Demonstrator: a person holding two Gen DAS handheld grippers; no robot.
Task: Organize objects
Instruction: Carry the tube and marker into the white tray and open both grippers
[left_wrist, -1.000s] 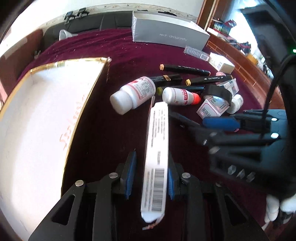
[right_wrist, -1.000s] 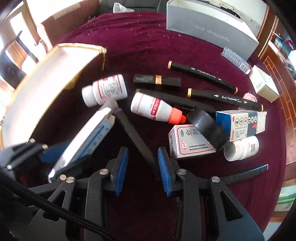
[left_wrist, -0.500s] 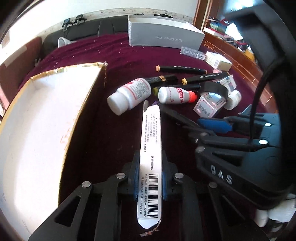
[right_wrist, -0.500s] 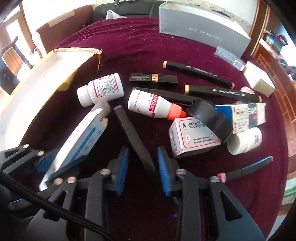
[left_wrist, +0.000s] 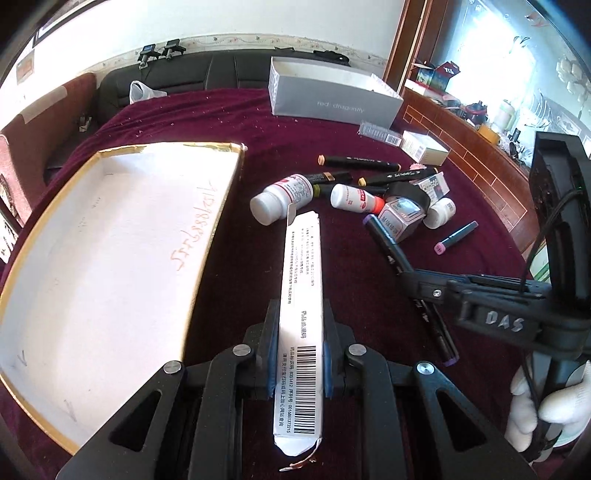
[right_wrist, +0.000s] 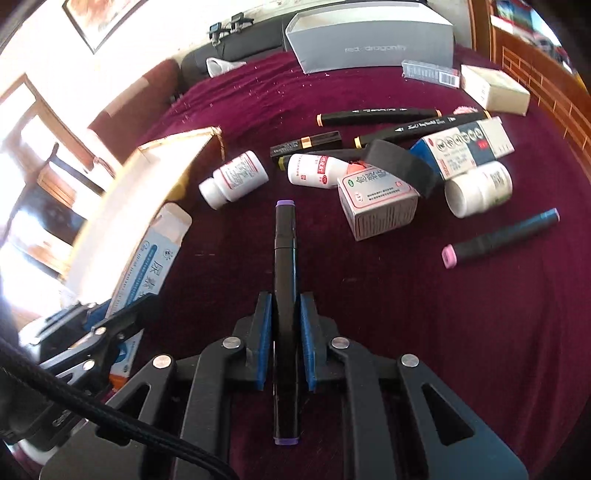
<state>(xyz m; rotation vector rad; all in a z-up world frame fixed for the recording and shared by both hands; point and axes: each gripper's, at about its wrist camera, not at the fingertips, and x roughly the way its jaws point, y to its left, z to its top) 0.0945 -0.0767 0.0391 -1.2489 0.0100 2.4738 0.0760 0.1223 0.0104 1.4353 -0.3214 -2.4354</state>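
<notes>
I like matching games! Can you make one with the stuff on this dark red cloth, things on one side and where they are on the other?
Things:
1. long white medicine carton
2. black marker with purple ends
3. black marker with pink cap
4. roll of black tape

Places:
A. lying alone on the cloth
B. in the right gripper
C. leaning on a small box
D. in the left gripper

Pairs: 1-D, 2-B, 3-A, 4-C

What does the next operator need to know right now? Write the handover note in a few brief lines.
Left gripper: shut on the long white carton, held beside the open gold-rimmed box.
Right gripper: shut on the purple-capped black marker.
Done: nothing visible in the box yet.
Left: bottles, small cartons, black tape roll and other markers lie loose on the maroon cloth.
</notes>
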